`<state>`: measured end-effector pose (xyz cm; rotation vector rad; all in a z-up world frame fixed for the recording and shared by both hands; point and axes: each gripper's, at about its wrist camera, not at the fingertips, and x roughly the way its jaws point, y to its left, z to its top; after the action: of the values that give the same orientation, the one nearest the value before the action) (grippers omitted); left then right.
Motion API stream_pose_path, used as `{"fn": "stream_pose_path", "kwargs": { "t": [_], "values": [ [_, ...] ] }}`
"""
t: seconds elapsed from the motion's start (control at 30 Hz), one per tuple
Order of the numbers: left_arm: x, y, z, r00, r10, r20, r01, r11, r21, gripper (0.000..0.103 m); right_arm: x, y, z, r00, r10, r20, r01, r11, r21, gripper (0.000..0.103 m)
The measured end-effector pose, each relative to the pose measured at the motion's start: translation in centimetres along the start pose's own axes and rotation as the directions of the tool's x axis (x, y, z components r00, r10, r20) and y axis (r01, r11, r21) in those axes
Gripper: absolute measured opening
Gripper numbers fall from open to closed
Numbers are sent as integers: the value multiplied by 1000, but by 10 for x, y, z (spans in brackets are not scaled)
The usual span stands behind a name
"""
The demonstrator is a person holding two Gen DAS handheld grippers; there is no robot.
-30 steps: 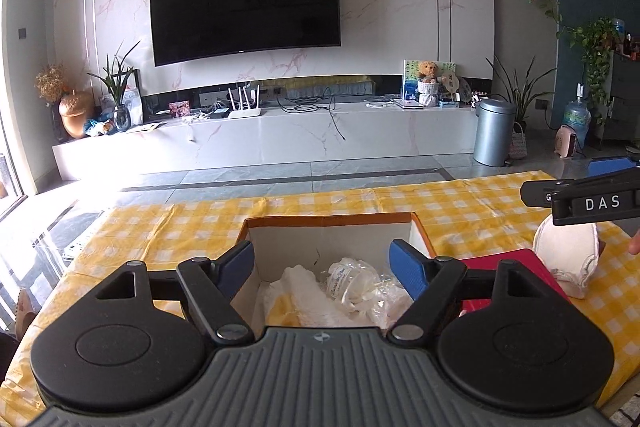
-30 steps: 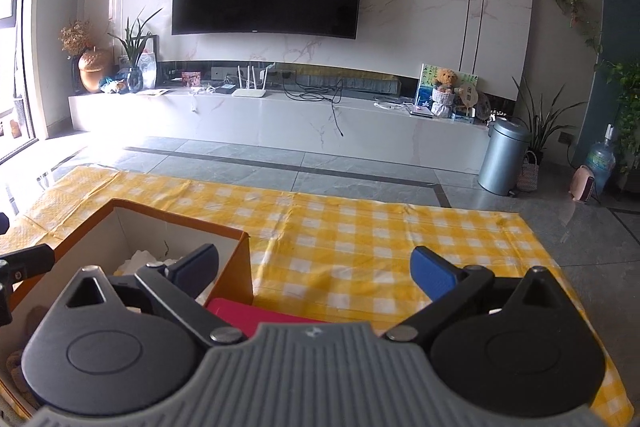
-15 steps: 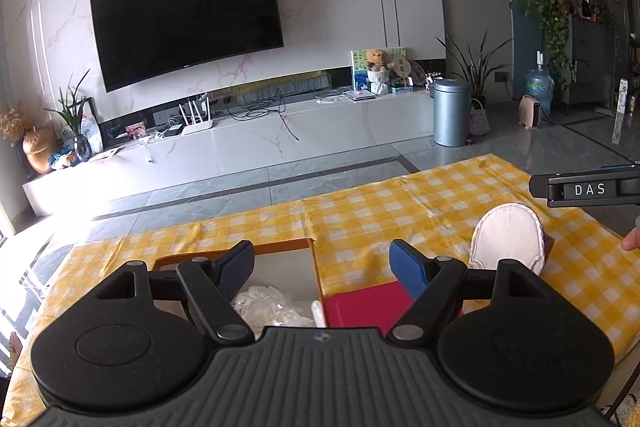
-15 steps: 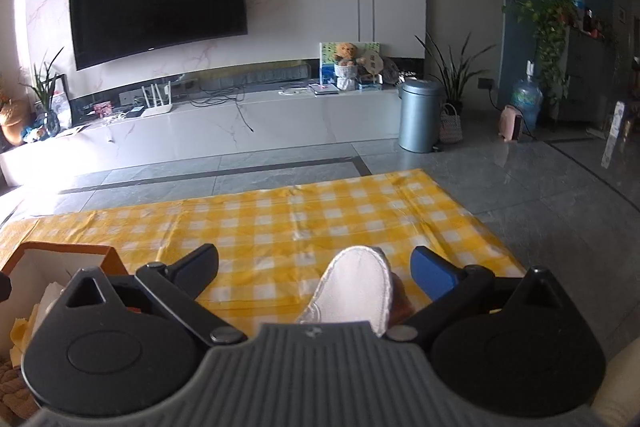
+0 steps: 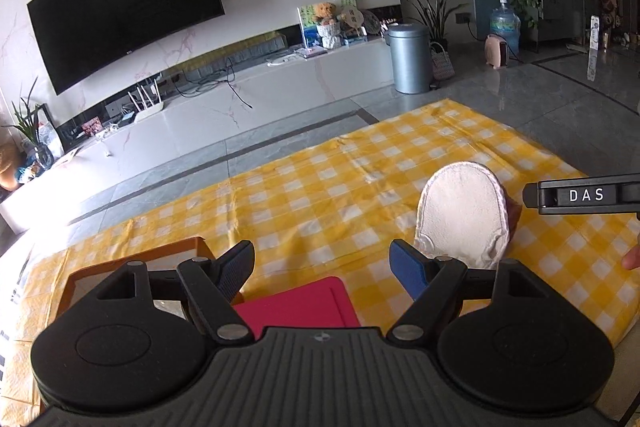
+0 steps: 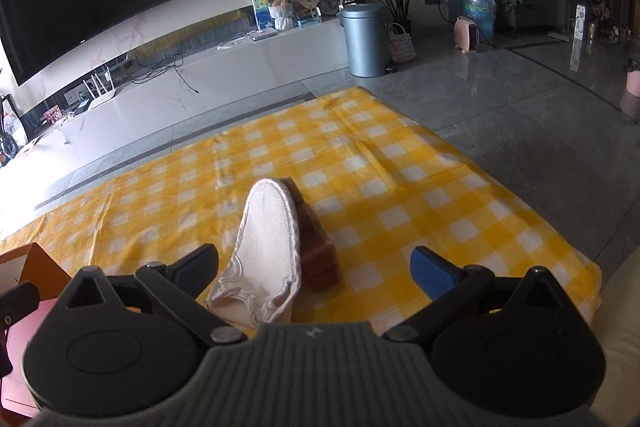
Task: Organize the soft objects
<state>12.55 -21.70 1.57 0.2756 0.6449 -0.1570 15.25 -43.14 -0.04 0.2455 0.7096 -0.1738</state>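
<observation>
Left gripper: jaws spread wide, nothing between them, held above the near part of the table. Right gripper: jaws likewise spread wide and empty, held just short of the soft item.

Work surface: a table covered by a yellow-and-white checked cloth.

Soft item: a white terry mitt with a stitched border lies on the cloth, cuff end toward the right wrist camera, rounded end pointing away. In the right wrist view it leans against a brown block lying along its right side; the two touch. In the left wrist view the mitt is just beyond the blue pad of the left gripper, and only a sliver of the brown block shows behind it.

Container: an open cardboard box with orange rim and pale inner walls stands at the left end of the table. The left gripper's body hides most of its interior; contents cannot be determined from either view. One orange corner of it appears at the left edge of the right wrist view.

A flat red item lies on the cloth just right of the box, partly hidden by the left gripper.

The mitt is outside the box, well apart from it.
</observation>
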Motion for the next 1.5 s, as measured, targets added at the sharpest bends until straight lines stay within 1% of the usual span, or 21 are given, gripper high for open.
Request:
{"fn": "stream_pose_path", "kwargs": {
  "t": [0.07,0.17,0.27,0.37,0.4,0.47,0.53,0.6,0.73,0.8,0.83,0.87,0.9,0.93,0.97,1.03,1.17,1.23,1.33,1.4,1.5],
  "values": [
    [11,-8,4,999,-42,-21,42,999,-1,90,8,-11,-1,1000,-15,-23,16,999,50,100],
    [26,-28,15,994,-101,-45,101,995,-5,90,15,-24,-1,994,-101,-36,104,991,82,100],
    [39,-50,21,985,-158,-65,158,987,-3,90,23,-33,-5,971,-233,-46,235,971,39,100],
    [55,-75,20,973,-208,-95,213,976,45,91,30,-50,-7,956,-284,-71,288,955,66,100],
    [63,-85,17,971,-207,-122,216,974,65,91,31,-55,-8,951,-297,-80,303,949,82,100],
    [77,-103,12,970,-162,-181,180,980,84,91,32,-61,-9,934,-346,-84,352,933,74,100],
    [86,-115,7,965,-167,-202,191,976,104,91,34,-61,-10,915,-397,-77,400,916,25,100],
    [95,-125,2,965,-159,-208,187,975,123,91,35,-61,-11,907,-415,-77,416,909,4,100],
    [111,-136,-3,968,-129,-214,159,978,132,91,35,-65,-11,923,-374,-90,378,925,35,100],
    [117,-142,-6,968,-125,-218,165,970,179,88,35,-67,-10,931,-354,-90,359,932,56,100],
    [122,-146,-9,970,-97,-222,143,968,206,79,33,-69,-10,944,-316,-93,323,943,81,100],
    [125,-147,-11,972,-74,-224,124,968,217,76,32,-72,-9,958,-270,-97,281,953,116,100],
    [131,-148,-12,972,-75,-223,125,968,217,63,30,-76,-9,969,-227,-95,239,959,153,100],
    [134,-146,-13,971,-87,-222,135,969,208,40,28,-79,-8,979,-187,-86,200,962,187,100],
    [135,-143,-14,969,-98,-226,143,971,193,31,25,-81,-7,986,-151,-73,164,962,218,100],
    [133,-131,-12,965,-126,-231,158,980,124,16,23,-81,-5,991,-125,-51,133,963,234,100],
    [113,-113,-9,973,-119,-197,145,982,122,11,32,-64,-6,988,-150,-50,155,979,135,100],
    [101,-103,-6,978,-105,-181,127,985,115,10,40,-54,-7,989,-134,-56,138,986,89,99],
    [80,-82,0,983,-114,-144,124,990,61,9,50,-41,-7,990,-123,-71,125,992,33,99],
    [66,-69,6,987,-114,-117,118,993,25,9,57,-28,-6,991,-119,-56,118,993,-18,99],
    [48,-53,12,988,-121,-93,119,993,-24,9,71,-11,-6,996,-73,-55,69,994,-85,99]
  ]
}}
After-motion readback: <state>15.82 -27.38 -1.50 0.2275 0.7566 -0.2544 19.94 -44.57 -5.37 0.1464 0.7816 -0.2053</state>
